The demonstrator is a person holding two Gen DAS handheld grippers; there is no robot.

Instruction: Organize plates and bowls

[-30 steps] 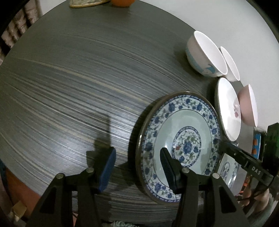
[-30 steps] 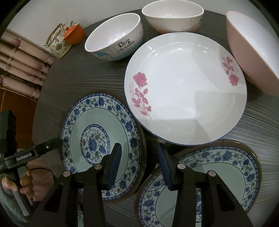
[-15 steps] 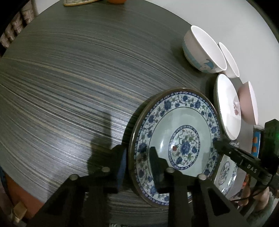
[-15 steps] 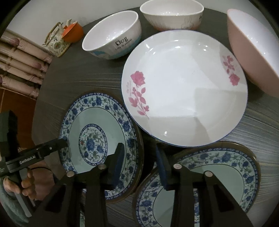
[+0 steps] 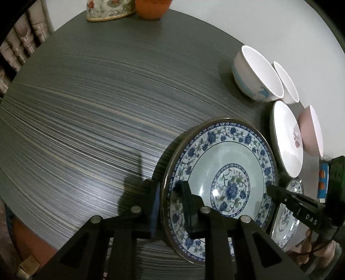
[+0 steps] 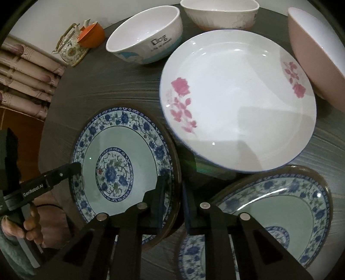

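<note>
A blue-and-white floral plate (image 5: 222,181) (image 6: 120,163) lies on the dark round table (image 5: 97,129). My left gripper (image 5: 170,202) straddles its left rim, one pad outside and one inside, jaws closing onto the rim. My right gripper (image 6: 174,196) pinches the opposite rim of the same plate, its jaws also closing. A second blue plate (image 6: 269,211) (image 5: 284,215) lies just to the right. Behind them are a white rose plate (image 6: 237,107) (image 5: 286,137), a pink bowl (image 6: 312,53), a white "Dog" bowl (image 6: 146,36) and another white bowl (image 6: 220,13).
A floral teapot (image 6: 71,47) and an orange cup (image 6: 92,34) stand at the table's far edge by the wall. The wide left part of the table shows bare wood grain. A person's hand (image 6: 32,221) holds the left gripper's handle.
Both grippers' jaws have narrowed from wide apart to tight around the blue plate's opposite rims. Both hands stayed almost in place.
</note>
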